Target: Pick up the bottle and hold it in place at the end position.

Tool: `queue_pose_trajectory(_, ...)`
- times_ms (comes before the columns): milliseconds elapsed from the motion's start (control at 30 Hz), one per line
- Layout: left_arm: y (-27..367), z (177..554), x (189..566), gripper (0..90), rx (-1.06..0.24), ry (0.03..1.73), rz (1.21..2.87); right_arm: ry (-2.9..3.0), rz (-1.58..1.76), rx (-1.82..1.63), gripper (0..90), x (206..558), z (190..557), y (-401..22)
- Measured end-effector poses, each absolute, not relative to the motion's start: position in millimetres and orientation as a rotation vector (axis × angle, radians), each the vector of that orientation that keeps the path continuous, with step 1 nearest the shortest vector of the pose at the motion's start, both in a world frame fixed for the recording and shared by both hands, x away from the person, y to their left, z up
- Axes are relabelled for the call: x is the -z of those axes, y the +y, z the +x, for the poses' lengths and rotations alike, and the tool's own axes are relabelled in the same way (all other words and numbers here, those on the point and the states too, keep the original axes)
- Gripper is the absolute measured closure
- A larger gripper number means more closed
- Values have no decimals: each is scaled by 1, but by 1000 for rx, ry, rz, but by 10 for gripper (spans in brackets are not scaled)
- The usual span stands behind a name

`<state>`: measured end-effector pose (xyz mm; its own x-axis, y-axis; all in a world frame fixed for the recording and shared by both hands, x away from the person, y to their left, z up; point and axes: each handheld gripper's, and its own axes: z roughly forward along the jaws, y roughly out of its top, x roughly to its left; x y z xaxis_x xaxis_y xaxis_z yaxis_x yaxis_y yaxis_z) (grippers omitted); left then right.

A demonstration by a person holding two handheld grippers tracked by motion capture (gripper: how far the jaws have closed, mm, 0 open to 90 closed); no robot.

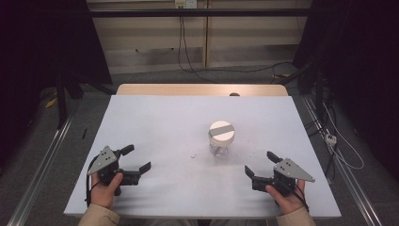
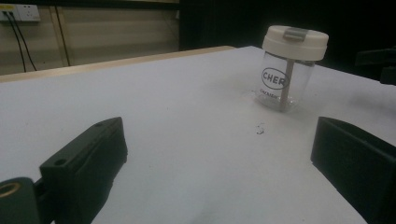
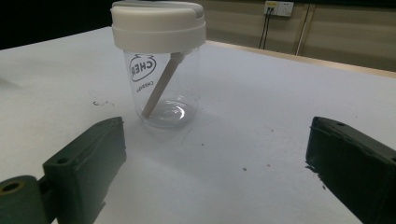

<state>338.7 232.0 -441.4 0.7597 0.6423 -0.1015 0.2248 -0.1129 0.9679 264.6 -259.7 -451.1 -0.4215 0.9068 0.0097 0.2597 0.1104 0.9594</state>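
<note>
I see both tools, left (image 1: pixel 138 159) and right (image 1: pixel 260 163), gaping, empty; lidded clear cup (image 1: pixel 221 139) upright on tabletop (image 1: pixel 155 122) between them.

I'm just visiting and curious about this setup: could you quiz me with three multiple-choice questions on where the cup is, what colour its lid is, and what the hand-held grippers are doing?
1. Where does the clear cup stand?
A. On the white table, between the two hand-held grippers and farther from the person
B. On the floor
C. Inside the left hand-held gripper

2. What colour is the cup's lid?
A. Red
B. White with a grey strip
C. Black

3. How do the jaws of the right hand-held gripper stand?
A. Shut on the cup
B. Shut on nothing
C. Open, with nothing between them

Answers: 1 A, the high view shows it there; 2 B, all views show it; 3 C, bare table lies between the jaws.
</note>
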Motion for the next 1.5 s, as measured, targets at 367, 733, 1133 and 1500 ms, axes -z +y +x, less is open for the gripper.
queue_pose_trajectory(367, 230, 339, 441, 32, -397, 688, 1673, 1778, 1128, -1305, 49, 451, 281, -246)
queue_pose_trajectory(733, 229, 339, 442, 32, -390, 677, 1679, 1786, 1117, -1309, 52, 449, 305, -221)
queue_pose_trajectory(1133, 229, 339, 444, 32, -386, 682, 1688, 1791, 1145, -1312, 56, 449, 321, -200)
queue_pose_trajectory(1500, 228, 339, 445, 32, -384, 684, 1691, 1804, 1152, -1300, 61, 452, 330, -182)
